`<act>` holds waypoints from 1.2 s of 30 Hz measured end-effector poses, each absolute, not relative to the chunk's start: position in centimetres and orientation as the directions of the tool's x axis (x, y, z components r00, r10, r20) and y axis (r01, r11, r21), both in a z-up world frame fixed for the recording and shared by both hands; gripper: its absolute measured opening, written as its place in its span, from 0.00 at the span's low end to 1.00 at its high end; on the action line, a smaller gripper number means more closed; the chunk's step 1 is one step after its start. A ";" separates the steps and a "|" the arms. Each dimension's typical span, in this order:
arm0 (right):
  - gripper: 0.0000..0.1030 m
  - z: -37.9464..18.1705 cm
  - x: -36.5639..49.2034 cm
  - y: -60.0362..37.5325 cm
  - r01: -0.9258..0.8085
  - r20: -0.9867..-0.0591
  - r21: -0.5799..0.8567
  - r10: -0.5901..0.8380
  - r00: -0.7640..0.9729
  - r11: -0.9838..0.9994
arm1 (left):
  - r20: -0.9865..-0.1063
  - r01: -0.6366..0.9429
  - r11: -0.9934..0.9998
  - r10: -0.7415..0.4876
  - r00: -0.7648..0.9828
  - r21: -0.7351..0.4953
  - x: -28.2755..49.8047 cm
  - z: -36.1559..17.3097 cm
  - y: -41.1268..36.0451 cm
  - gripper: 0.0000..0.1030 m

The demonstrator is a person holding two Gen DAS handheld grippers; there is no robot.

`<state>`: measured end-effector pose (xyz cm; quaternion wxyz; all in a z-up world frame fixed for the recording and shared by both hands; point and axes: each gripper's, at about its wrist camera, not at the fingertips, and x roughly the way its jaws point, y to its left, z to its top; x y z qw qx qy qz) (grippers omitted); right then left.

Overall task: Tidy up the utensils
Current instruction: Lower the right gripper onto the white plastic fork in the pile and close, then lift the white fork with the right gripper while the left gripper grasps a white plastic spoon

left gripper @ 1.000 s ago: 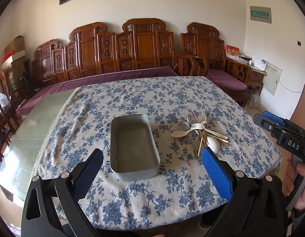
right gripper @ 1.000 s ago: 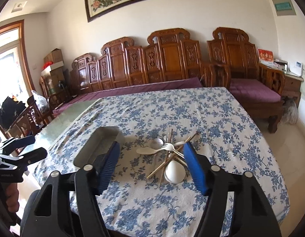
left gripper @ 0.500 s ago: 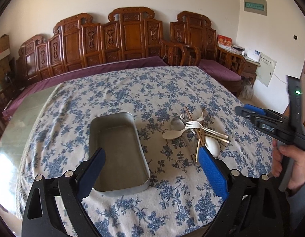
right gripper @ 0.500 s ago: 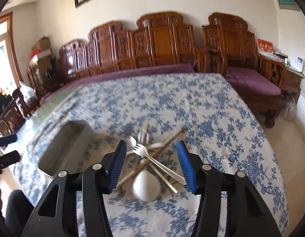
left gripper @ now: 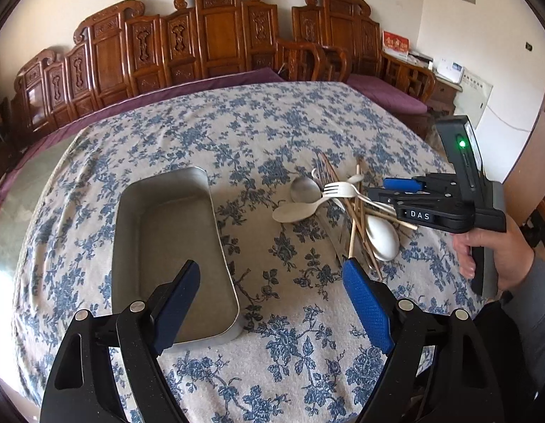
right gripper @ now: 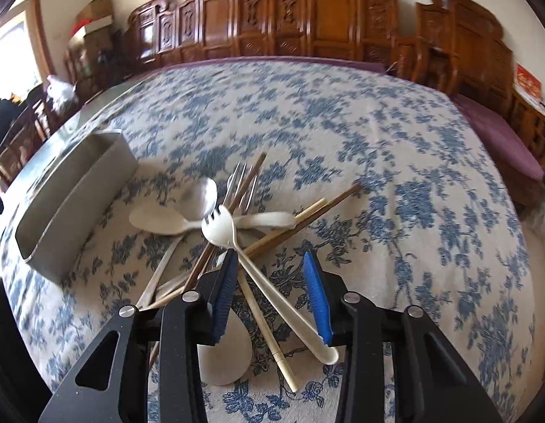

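Observation:
A pile of utensils lies on the floral tablecloth: a white plastic fork [right gripper: 237, 243], a white spoon [right gripper: 159, 220], a metal spoon [right gripper: 198, 194], a metal fork [right gripper: 242, 183] and several chopsticks [right gripper: 300, 218]. My right gripper [right gripper: 270, 275] is open and low over the pile, its pads either side of the white fork's handle. In the left wrist view the right gripper [left gripper: 388, 190] hovers over the pile [left gripper: 343, 208]. My left gripper [left gripper: 272, 282] is open and empty, above the near end of an empty metal tray [left gripper: 166, 239]. The tray also shows in the right wrist view [right gripper: 74, 194].
Carved wooden chairs [left gripper: 216, 38] line the far side of the table. The table's right edge [left gripper: 459, 303] drops off beside the person's hand [left gripper: 491, 250]. A bare glass strip [left gripper: 11, 211] runs along the table's left side.
My right gripper has moved down and forward onto the utensil pile, its pads narrower around the white fork. My left gripper has come closer over the tray's near end.

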<state>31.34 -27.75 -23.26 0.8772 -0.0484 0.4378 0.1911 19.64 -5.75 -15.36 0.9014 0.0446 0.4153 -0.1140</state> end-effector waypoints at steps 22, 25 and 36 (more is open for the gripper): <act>0.08 -23.4 31.3 -28.3 -0.467 -0.766 0.191 0.428 0.480 0.864 | -0.789 0.247 0.969 -0.138 0.599 0.019 22.6 -17.5 -8.6 0.77; 0.04 -22.4 31.3 -29.3 -0.452 -0.737 0.222 0.452 0.502 0.864 | -0.790 0.251 0.968 -0.140 0.597 0.019 23.0 -17.8 -8.9 0.77; 0.04 -21.5 32.2 -32.1 -0.385 -0.700 0.267 0.452 0.553 0.884 | -0.804 0.293 0.955 -0.142 0.578 0.043 26.6 -18.8 -10.7 0.70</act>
